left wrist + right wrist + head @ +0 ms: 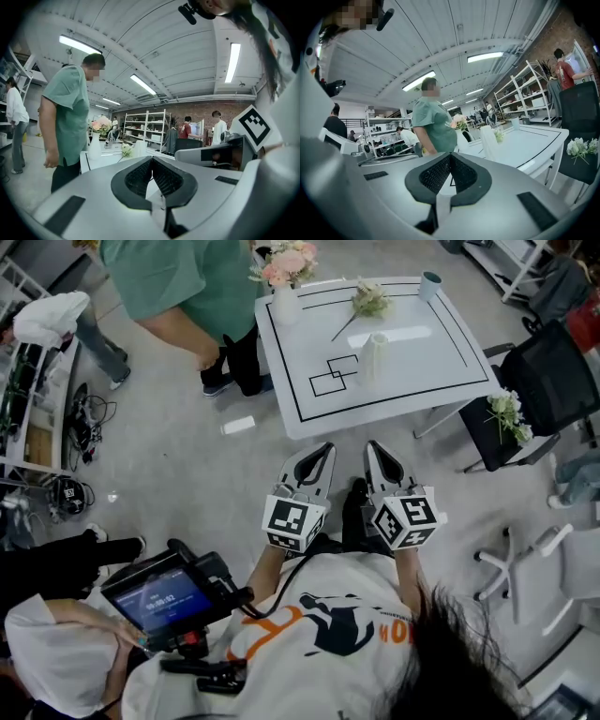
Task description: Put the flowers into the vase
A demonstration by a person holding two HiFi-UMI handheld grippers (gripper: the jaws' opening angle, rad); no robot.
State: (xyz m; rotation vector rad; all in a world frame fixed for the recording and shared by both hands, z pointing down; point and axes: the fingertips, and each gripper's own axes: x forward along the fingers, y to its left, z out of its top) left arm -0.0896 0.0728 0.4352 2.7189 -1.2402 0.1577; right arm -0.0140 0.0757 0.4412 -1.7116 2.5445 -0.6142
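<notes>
A white table (427,367) with black lines stands ahead of me. On it are an empty white ribbed vase (375,356), a loose pale flower stem (367,303) lying behind it, and a white vase of pink flowers (286,294) at the far left corner. My left gripper (325,449) and right gripper (372,447) hover side by side short of the table's near edge, both shut and empty. In the left gripper view the shut left gripper (152,160) points at the table. The right gripper (450,157) faces the ribbed vase (490,140).
A person in a green shirt (178,282) stands at the table's left. A teal cup (429,283) sits at the far right corner. A black chair (553,381) at the right carries a white flower bunch (509,415). Someone at lower left holds a camera monitor (161,597).
</notes>
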